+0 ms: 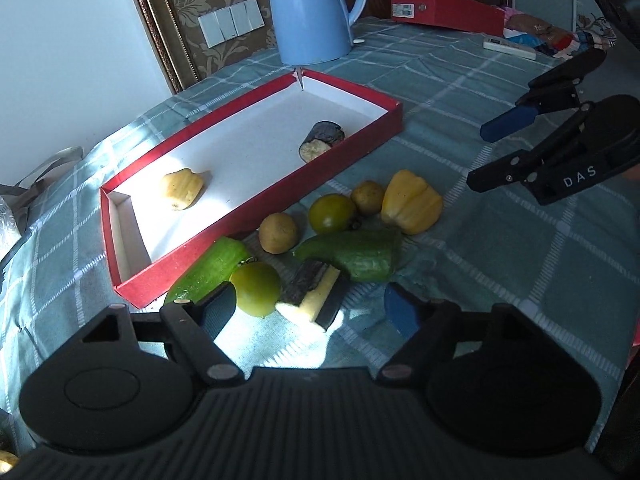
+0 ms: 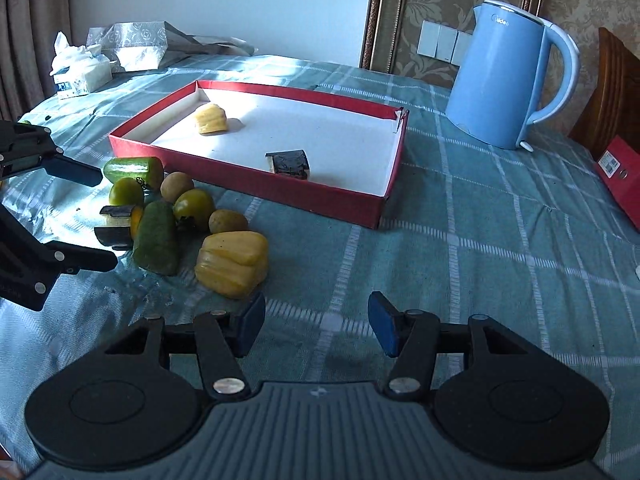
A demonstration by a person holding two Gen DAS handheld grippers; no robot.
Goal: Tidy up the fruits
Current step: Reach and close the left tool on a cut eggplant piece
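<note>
Left gripper (image 1: 308,312) released over eggplant piece (image 1: 310,294) on the desk beside the red tray (image 1: 256,220) | straddle it squarely, clear of green tomato (image 1: 256,288) | right gripper (image 2: 316,326) released, empty, near yellow pepper (image 2: 232,262); keep yours apart.

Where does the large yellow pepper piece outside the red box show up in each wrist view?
Left wrist: yellow pepper piece sits right of centre, at the right end of the pile on the cloth, outside the red box.
Right wrist: yellow pepper piece sits left of centre, nearest the camera in the pile.
Shared landmark: blue kettle, beyond the box.
</note>
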